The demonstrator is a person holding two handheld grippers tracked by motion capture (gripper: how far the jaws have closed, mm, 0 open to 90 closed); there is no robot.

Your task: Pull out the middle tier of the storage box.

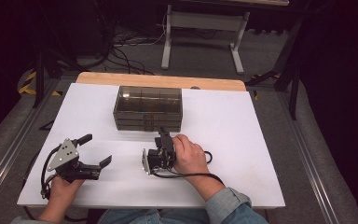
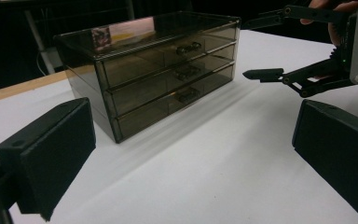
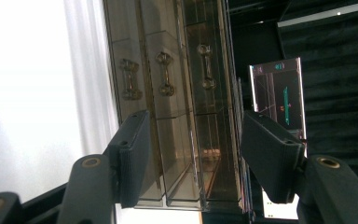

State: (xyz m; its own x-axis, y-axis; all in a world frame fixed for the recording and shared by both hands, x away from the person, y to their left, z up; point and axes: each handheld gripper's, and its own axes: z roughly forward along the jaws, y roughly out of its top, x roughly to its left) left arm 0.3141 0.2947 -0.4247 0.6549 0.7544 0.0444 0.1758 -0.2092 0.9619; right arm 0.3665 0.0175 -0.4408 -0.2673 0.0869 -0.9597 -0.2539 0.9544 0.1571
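The drawers' contents cannot be made out through the smoked plastic. The right gripper [image 1: 164, 132] is turned on its side, its tip close to the front of the drawer box [image 1: 148, 108] at mid-table; its jaws stand apart, gripping nothing. The left gripper [image 1: 95, 150] rests low on the white sheet [image 1: 233, 140], well apart from the box, jaws spread wide and empty.

overhead plus 2 close tool cameras
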